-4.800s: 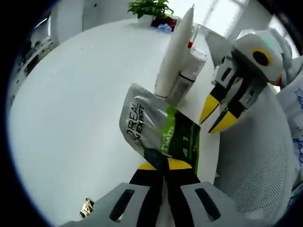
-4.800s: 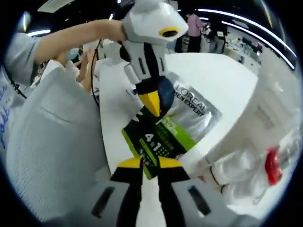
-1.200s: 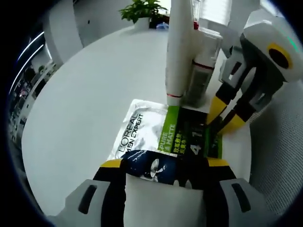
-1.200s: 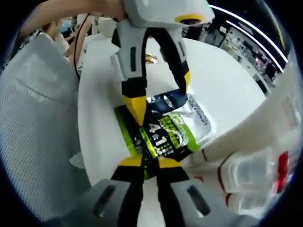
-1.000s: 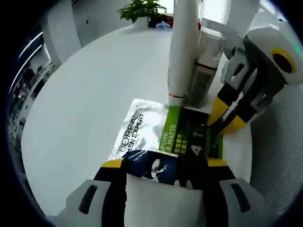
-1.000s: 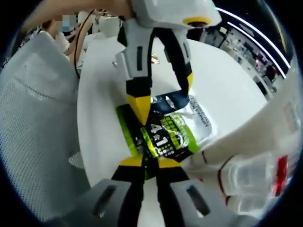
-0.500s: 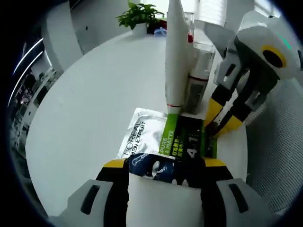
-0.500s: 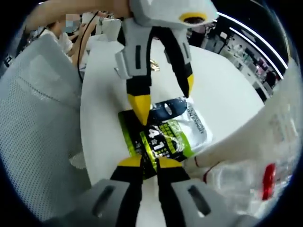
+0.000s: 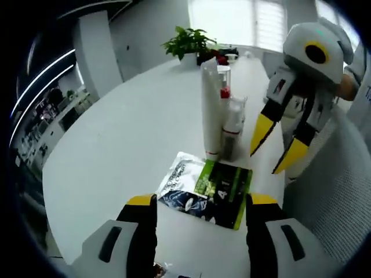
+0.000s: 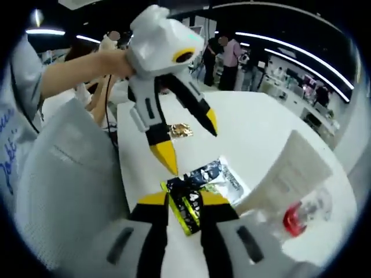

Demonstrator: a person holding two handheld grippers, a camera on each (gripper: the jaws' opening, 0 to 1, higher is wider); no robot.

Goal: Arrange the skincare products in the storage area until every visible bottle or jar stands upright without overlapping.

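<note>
1. Left gripper [image 9: 200,202]: fingers spread, holding nothing; sachet [image 9: 206,191] lies flat on the white table [image 9: 127,133] just beyond the tips.
2. Right gripper [image 10: 184,198]: fingers slightly parted, sachet between the tips; contact unclear.
3. White tube [image 9: 211,110] and clear bottle [image 9: 232,124] stand upright beyond the sachet.

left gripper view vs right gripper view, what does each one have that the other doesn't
Left gripper view's extra: a potted plant at the far edge of the white table.
Right gripper view's extra: a gold wrapper on the table and people standing at the back.
Shared: the sachet lying flat, the upright white tube, the clear bottle with a red part, and the left gripper and right gripper, both open.
</note>
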